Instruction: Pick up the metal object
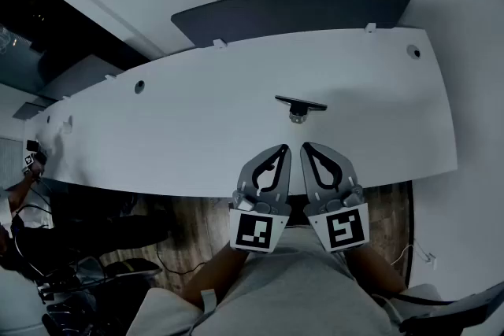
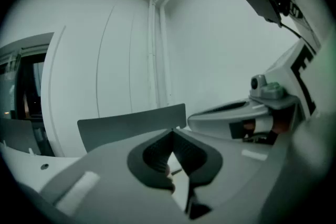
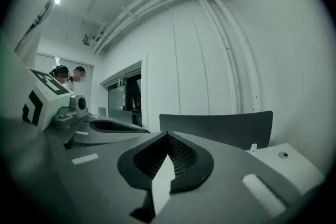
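Observation:
The metal object, a dark flat bar with a shiny knob under it, rests on the white table right of the middle. Both grippers hover side by side over the table's near edge, a short way in front of the object and not touching it. My left gripper is shut and empty, its tips meeting in the left gripper view. My right gripper is likewise shut with nothing in it. Each gripper view shows the other gripper beside it, the right gripper and the left gripper.
A dark grey partition stands along the table's far edge. Cable holes pierce the tabletop. Wood floor lies below the near edge. A person's arm and dark chairs are at the lower left.

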Available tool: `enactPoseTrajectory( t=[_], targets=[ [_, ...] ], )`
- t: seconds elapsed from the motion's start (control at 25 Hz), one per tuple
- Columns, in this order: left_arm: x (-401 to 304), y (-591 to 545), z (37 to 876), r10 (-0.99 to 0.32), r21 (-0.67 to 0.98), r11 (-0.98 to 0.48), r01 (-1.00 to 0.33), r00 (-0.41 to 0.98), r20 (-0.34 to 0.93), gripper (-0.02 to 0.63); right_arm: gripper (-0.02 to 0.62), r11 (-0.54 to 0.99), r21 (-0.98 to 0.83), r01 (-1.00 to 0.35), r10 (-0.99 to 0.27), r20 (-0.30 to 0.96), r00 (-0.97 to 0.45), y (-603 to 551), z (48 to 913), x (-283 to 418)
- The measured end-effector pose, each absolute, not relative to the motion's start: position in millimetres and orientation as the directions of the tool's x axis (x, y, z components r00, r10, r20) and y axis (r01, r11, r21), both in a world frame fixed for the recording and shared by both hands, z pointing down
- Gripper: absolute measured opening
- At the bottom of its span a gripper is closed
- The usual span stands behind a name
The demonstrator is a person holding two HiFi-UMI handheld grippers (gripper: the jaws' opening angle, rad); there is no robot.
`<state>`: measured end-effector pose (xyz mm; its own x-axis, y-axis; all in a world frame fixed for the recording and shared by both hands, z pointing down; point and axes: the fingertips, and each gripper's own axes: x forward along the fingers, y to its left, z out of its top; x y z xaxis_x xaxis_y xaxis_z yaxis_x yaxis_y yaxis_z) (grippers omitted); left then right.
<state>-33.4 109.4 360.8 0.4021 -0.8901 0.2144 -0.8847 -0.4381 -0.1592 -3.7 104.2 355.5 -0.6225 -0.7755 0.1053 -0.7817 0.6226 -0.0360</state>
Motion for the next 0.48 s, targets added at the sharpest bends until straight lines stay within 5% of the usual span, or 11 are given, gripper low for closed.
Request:
enactPoseTrajectory(
  t=[0.48],
  targets=[
    [-24.6, 43.2, 421.8, -0.838, -0.227, -0.495, -0.839, 0.391, 0.38, -0.002, 0.0, 0.604, -0.067, -0.794, -0.774, 0.19, -0.604, 41.0, 402.3, 11.8]
  ],
)
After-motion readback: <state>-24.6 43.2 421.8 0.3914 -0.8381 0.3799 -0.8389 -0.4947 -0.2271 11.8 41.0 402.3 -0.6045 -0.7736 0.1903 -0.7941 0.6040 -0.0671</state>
